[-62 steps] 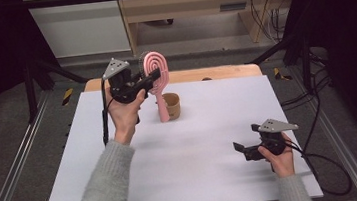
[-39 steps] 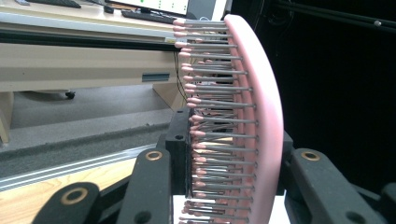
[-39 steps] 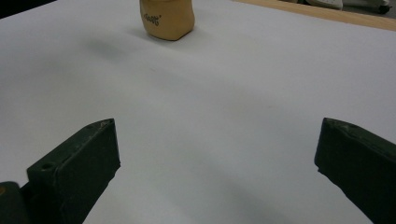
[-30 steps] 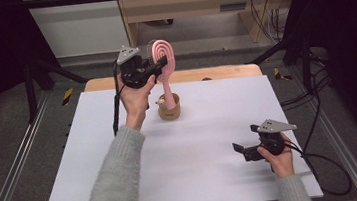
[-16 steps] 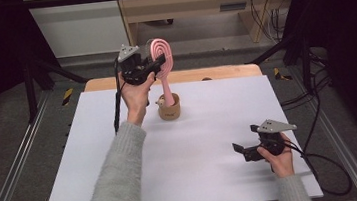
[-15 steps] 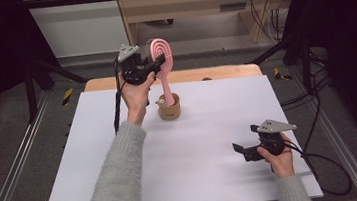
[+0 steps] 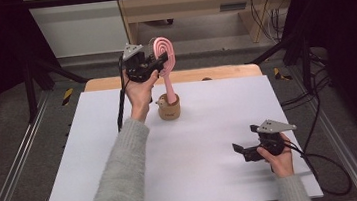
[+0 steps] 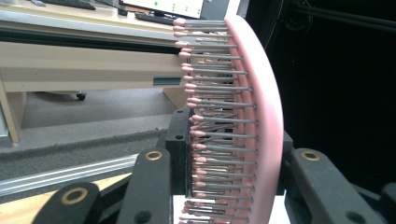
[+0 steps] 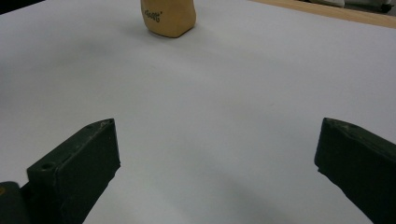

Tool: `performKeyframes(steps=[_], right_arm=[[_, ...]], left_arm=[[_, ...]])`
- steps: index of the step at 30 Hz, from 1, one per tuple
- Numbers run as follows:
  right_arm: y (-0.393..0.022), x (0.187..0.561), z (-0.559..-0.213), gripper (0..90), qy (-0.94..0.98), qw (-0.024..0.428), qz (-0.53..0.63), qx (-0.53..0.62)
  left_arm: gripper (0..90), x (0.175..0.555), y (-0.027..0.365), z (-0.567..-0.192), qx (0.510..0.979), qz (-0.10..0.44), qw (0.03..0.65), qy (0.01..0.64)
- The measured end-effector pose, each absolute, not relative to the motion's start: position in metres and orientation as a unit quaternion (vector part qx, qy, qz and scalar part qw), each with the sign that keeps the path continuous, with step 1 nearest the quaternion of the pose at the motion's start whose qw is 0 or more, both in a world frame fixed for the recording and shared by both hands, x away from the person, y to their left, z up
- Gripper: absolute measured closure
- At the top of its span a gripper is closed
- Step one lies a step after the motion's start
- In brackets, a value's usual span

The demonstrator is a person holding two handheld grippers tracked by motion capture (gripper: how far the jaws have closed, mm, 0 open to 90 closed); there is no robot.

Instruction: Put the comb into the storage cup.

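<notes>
1. One pink hairbrush (image 7: 164,56) stands upright, its handle end down in a tan holder (image 7: 169,109), its head well above the holder.
2. In the left gripper view the hairbrush (image 8: 243,116) is edge-on: a curved pink back on the right, metal bristles with pink tips pointing left.
3. Left gripper (image 7: 160,62) is raised above and just left of the holder, its jaws closed on the brush head. In the left gripper view (image 8: 224,186) one black pad is against the bristle side and the other jaw is behind the pink back.
4. The grey three-cornered plate (image 7: 132,49) sits on top of the left gripper, and a black cable (image 7: 120,104) hangs from it down to the left of the holder.
5. Left hand (image 7: 138,92) grips that tool; the grey fuzzy sleeve (image 7: 122,179) runs from the near table edge up towards the holder.
6. The holder sits on the white table top (image 7: 197,154), towards the far side and a bit left of centre. The right gripper view shows the holder (image 9: 169,17) with dark print on its side, far ahead of the jaws.
7. Right gripper (image 7: 239,150) is well apart from the holder, near and to the right of it, low over the white surface. Its jaws are wide apart with nothing between them (image 9: 215,163).
8. Right hand (image 7: 279,156) holds it close to the near right corner.
9. A strip of bare wood edge (image 7: 214,72) shows beyond the holder, at the far end of the table.
</notes>
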State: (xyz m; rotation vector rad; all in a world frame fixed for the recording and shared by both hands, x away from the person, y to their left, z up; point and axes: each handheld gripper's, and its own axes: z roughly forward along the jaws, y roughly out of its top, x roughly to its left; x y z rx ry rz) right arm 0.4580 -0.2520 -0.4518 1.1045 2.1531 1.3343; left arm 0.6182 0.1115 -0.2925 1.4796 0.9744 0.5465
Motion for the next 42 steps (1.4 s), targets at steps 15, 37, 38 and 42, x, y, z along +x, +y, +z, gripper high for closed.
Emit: performKeyframes(steps=[15, 37, 38, 42], right_arm=[[-0.252, 0.458, -0.452, 0.4, 0.765, 0.189, 0.474, 0.393], [-0.252, 0.458, -0.452, 0.3, 0.767, 0.189, 0.472, 0.392], [-0.252, 0.458, -0.452, 0.3, 0.767, 0.189, 0.472, 0.392], [-0.252, 0.458, -0.452, 0.3, 0.767, 0.187, 0.472, 0.393]], left_arm=[[63.2, 0.630, 0.108, -0.304, 0.640, 0.240, 0.596, 0.421], [63.2, 0.642, 0.109, -0.324, 0.646, 0.239, 0.585, 0.428], [63.2, 0.642, 0.109, -0.325, 0.646, 0.239, 0.584, 0.429], [63.2, 0.642, 0.112, -0.330, 0.645, 0.235, 0.584, 0.433]])
